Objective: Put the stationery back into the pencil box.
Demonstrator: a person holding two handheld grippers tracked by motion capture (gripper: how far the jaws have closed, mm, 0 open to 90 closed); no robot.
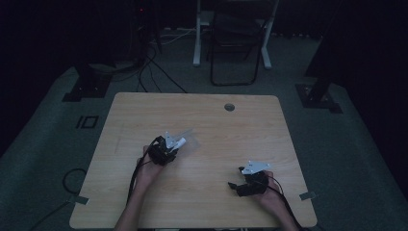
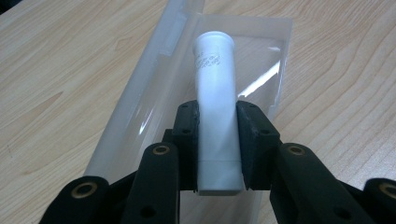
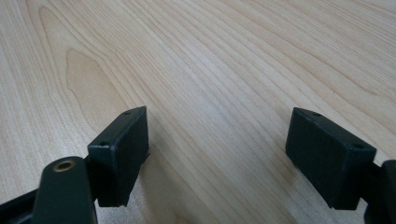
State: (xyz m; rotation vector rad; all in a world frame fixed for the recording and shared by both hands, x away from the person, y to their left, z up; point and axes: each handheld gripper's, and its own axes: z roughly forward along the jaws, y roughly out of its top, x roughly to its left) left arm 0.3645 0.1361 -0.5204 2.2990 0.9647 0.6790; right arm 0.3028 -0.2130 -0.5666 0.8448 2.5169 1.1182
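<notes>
White plastic tube (image 2: 215, 107) pinched across its lower body by left gripper (image 2: 218, 135), pads pressed on both sides, cap end pointing away from camera. Held over a clear plastic bag (image 2: 140, 112) lying flat on wooden table (image 1: 226, 144); seen from left gripper view, tube sits over the bag's right half, bag's folded edge running up along tube's left. Can't tell whether tube is already partly inside the bag or just on top, film too clear to read. In high view, tube (image 1: 180, 141) lies left of table centre, well short of the round hole (image 1: 229, 107) near far edge. Right gripper (image 3: 217, 154) well apart to tube's right, near front edge, jaws wide w/ nothing between, bare wood below. Step in hand, prob.: bagging or unbagging the tube, left side doing the holding. Next move likely needs right gripper brought across to tube's side to pin or pinch the bag film, so tube can slide w/o dragging bag along. Thin slippery film, so pinch low and flat.
</notes>
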